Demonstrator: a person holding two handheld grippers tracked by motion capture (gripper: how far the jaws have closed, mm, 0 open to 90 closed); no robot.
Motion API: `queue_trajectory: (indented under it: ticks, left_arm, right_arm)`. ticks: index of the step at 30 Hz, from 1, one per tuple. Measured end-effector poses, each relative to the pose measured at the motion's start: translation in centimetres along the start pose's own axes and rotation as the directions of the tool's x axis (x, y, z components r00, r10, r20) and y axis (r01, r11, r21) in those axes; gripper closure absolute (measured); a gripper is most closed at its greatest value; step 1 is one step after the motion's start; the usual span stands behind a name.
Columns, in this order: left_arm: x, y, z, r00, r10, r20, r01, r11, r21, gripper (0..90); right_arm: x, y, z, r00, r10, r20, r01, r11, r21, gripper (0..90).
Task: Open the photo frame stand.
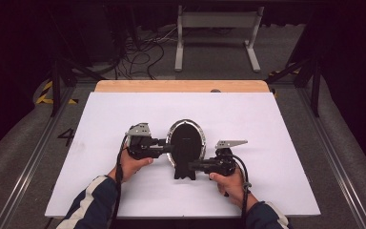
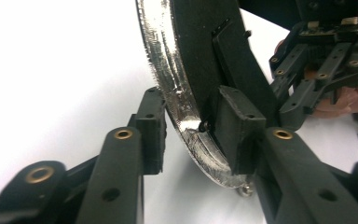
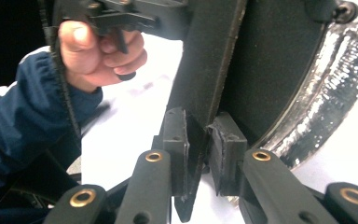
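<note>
The left gripper (image 1: 167, 148) clamps the silver rim of the oval mirror (image 1: 186, 138) at its 9 o'clock; the right gripper (image 1: 193, 166) pinches the black back stand (image 3: 200, 93) at 6 o'clock. Mid-table, the mirror looks stiff, slick and breakable; white table (image 1: 276, 143) around, nothing obstructing

Oval black-backed frame (image 1: 186, 138) with silver rim; apparently propped upright mid-table.

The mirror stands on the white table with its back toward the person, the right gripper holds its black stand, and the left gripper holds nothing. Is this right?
Not quite. The left gripper is not empty: in the left gripper view its jaws straddle the silver rim of the mirror, closed on it. The right gripper does hold the stand.
</note>
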State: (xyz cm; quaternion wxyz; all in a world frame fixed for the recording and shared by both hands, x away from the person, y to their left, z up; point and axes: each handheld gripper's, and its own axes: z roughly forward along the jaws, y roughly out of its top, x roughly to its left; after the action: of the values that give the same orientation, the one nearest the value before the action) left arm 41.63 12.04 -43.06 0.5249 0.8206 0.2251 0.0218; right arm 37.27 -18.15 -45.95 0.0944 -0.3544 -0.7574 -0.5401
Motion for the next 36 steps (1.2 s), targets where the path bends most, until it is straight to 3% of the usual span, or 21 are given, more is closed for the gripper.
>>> queue_trajectory:
  ticks: [5,8,9,12,15,26,29,33,36]
  left_arm:
    - [-0.4,0.0,-0.1,0.9996,0.019,-0.02,-0.019,0.9997,-0.018,66.4]
    - [-0.4,-0.2,0.1,1.0,0.003,0.0,-0.003,0.9997,-0.023,66.7]
    - [-0.5,-0.4,0.5,0.9998,0.005,0.018,-0.005,1.0,0.004,63.7]
    - [-1.0,-0.8,1.6,0.999,0.043,0.01,-0.043,0.997,0.064,58.1]
    - [-0.8,-1.1,1.8,0.9991,0.008,0.042,-0.01,0.998,0.062,60.3]
    - [-1.5,-0.5,1.7,0.9966,0.079,-0.023,-0.078,0.9956,0.051,64.4]
    - [-1.8,-0.3,1.7,0.9897,0.116,-0.083,-0.114,0.9931,0.027,67.2]
    - [-1.9,-0.1,1.7,0.9832,0.145,-0.111,-0.143,0.9894,0.026,70.2]
    - [-1.8,-0.1,1.7,0.9821,0.15,-0.114,-0.149,0.9886,0.024,69.8]
  right_arm:
    - [0.0,0.2,0.0,0.9994,-0.007,0.034,0.007,1.0,0.0,79.6]
    - [0.0,0.3,0.0,0.9981,-0.02,0.058,0.019,1.0,0.013,80.4]
    - [-0.1,0.3,0.1,0.9979,-0.025,0.06,0.024,1.0,0.014,80.4]
    - [-0.1,0.3,0.0,0.9975,-0.029,0.065,0.028,0.999,0.014,80.2]
    - [-0.1,0.3,-0.1,0.9973,-0.029,0.067,0.028,1.0,0.012,80.2]
    - [0.2,0.6,-0.4,0.9949,-0.053,0.085,0.053,0.999,0.008,80.0]
    - [0.5,0.9,-0.8,0.9933,-0.069,0.092,0.069,0.998,0.002,79.6]
    - [0.7,1.1,-1.1,0.9914,-0.08,0.103,0.081,0.997,-0.004,78.9]
    - [0.7,1.1,-1.1,0.9911,-0.078,0.109,0.079,0.997,-0.007,78.9]
